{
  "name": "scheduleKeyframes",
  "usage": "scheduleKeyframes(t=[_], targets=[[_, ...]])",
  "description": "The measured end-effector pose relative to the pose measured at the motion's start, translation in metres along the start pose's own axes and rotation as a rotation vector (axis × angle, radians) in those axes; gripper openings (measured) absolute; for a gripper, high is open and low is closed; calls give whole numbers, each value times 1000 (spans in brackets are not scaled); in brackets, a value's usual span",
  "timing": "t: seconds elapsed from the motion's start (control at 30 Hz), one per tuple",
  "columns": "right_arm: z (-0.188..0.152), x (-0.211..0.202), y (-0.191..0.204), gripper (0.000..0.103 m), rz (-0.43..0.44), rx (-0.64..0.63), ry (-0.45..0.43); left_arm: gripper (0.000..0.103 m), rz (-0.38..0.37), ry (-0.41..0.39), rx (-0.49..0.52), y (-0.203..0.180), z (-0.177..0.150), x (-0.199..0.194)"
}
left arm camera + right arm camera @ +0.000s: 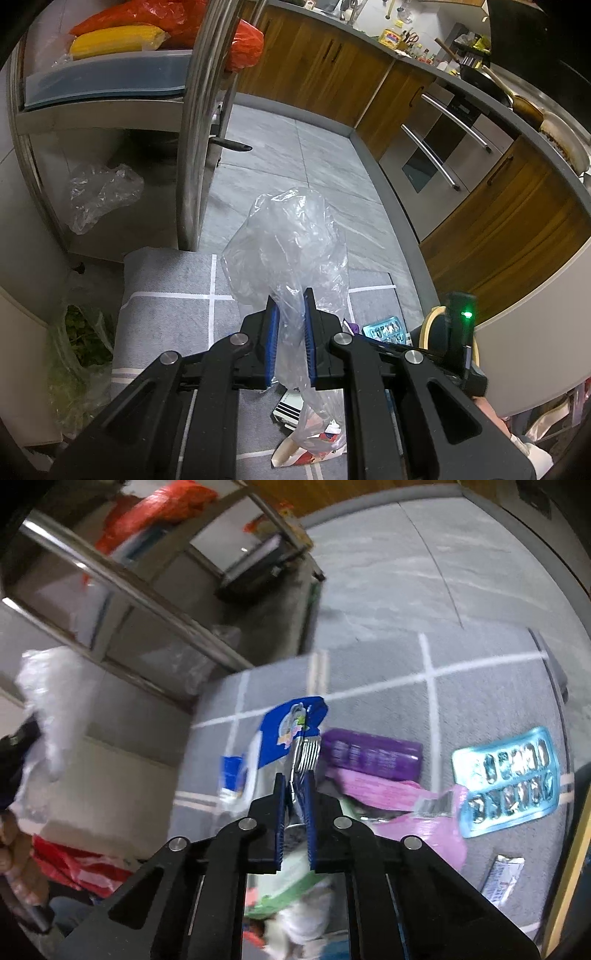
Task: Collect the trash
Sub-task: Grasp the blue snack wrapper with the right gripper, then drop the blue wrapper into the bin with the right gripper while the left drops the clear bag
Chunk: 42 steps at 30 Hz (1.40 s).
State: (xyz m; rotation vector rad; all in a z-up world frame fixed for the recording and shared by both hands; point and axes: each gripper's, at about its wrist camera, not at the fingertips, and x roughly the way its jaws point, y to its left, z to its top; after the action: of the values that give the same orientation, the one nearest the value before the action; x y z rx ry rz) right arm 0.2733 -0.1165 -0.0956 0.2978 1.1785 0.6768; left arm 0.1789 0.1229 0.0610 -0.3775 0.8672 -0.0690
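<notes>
Grey kitchen floor tiles run up to wood cabinets, and a grey mat [480, 686] with white lines carries the litter. I have the left gripper [290, 325] with its fingers clamped on a clear plastic bag [288, 243] that stands up toward 12 o'clock. My right gripper [295, 797] has its fingers pinched shut on the silvery edge of a blue wrapper [291, 727]; purple packet [373, 751], pink wrapper [399, 801] and blister pack [513, 775] lie at 3 o'clock. I judge this the pick-up step; next the wrapper needs lifting into the bag's mouth.
</notes>
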Motion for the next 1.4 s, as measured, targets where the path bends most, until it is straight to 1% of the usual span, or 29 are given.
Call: scheduleKeyframes(t=[0.1, 0.33, 0.53, 0.63, 0.73, 0.97, 1.23, 1.4], targets=[[-2, -12, 22, 7, 24, -51, -38, 11, 3, -5, -3, -1, 0, -1], [-7, -41, 60, 6, 50, -140, -131, 11, 9, -13, -11, 2, -1, -4], [-10, -78, 72, 6, 68, -176, -206, 11, 3, -9, -2, -5, 0, -4], [-15, -96, 72, 6, 61, -179, -243, 11, -7, -6, 11, -11, 0, -2], [-18, -114, 64, 6, 40, -170, -277, 11, -18, 0, 32, -24, -1, 1], [-35, -157, 27, 6, -17, -114, -337, 11, -61, 27, 99, -62, -9, 11], [-58, -210, -16, 6, -70, -46, -415, 11, -149, 85, 164, -121, -24, 32], [-74, -234, -41, 6, -107, 2, -456, 11, -194, 113, 214, -160, -35, 45]])
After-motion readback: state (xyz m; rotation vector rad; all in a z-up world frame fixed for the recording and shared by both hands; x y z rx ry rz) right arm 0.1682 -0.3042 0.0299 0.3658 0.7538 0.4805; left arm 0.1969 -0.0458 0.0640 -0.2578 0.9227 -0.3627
